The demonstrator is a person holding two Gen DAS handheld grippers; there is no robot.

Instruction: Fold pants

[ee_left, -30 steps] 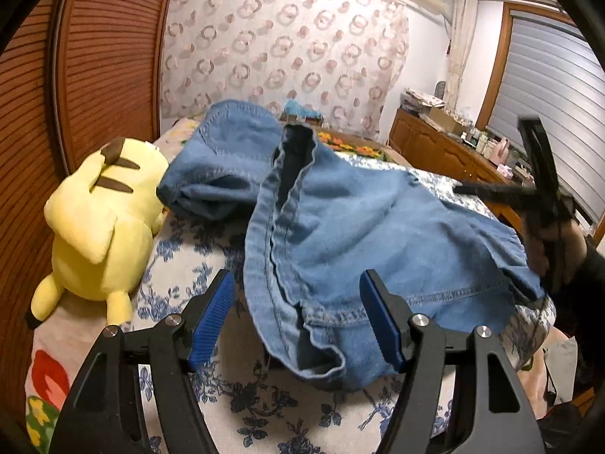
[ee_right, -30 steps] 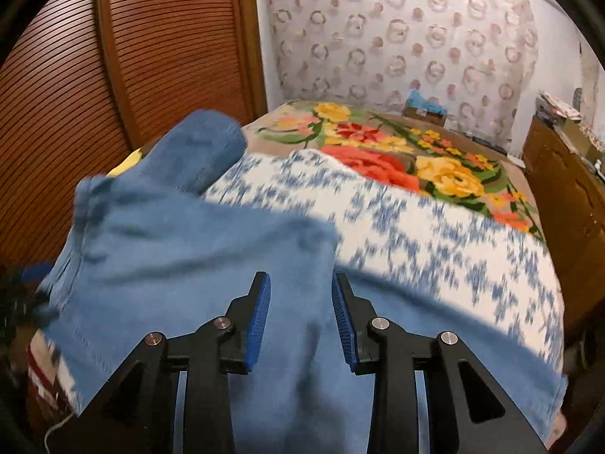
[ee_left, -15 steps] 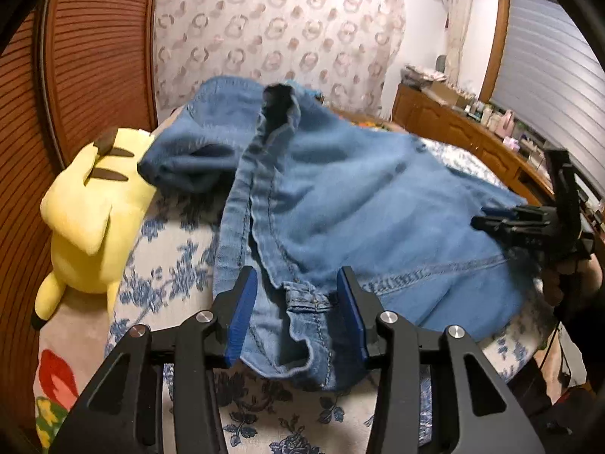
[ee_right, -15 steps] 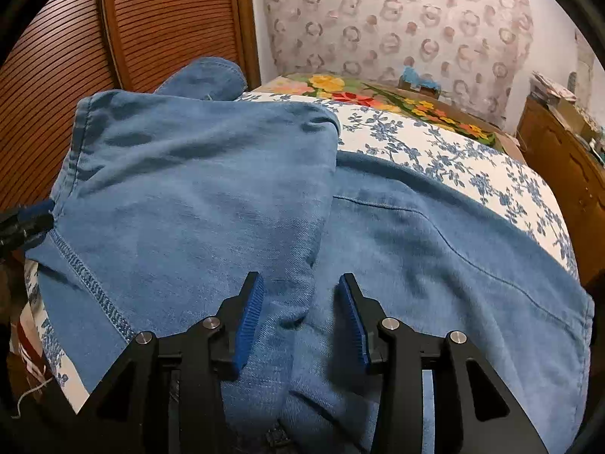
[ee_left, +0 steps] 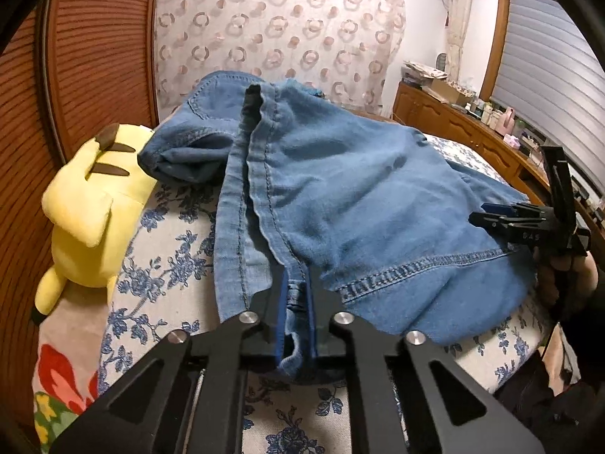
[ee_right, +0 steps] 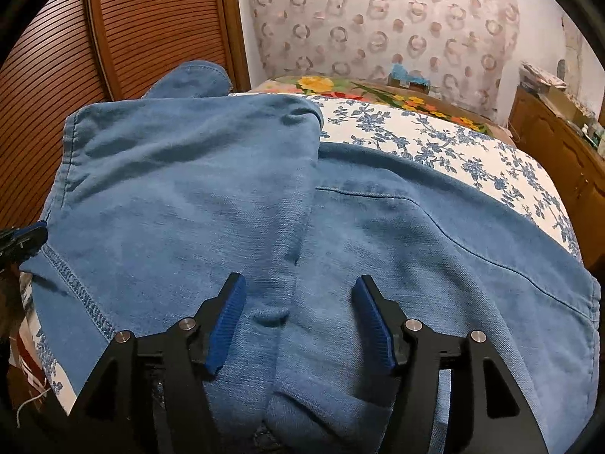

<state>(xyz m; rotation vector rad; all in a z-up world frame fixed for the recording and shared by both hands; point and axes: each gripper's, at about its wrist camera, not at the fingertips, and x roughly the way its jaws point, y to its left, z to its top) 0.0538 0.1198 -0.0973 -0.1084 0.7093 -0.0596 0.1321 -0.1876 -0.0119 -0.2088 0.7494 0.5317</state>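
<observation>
Pinching the hem of the pants (ee_left: 340,204), your left tongs (ee_left: 297,317) sit clamped on that denim edge to anchor it on the bed (ee_left: 166,276). Your right tongs (ee_right: 298,321) are opening over the legs, gripping nothing, ready for the fold.

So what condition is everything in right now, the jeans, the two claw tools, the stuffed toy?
Denim pants: partly folded, one part laid over the other, rumpled on the floral bedsheet.
Left gripper: shut on a hem of the pants.
Right gripper: jaws opening, pads off the denim that lies between them.
Yellow plush toy: lying on the bed beside the pants, untouched.
Window blind: lowered.
</observation>
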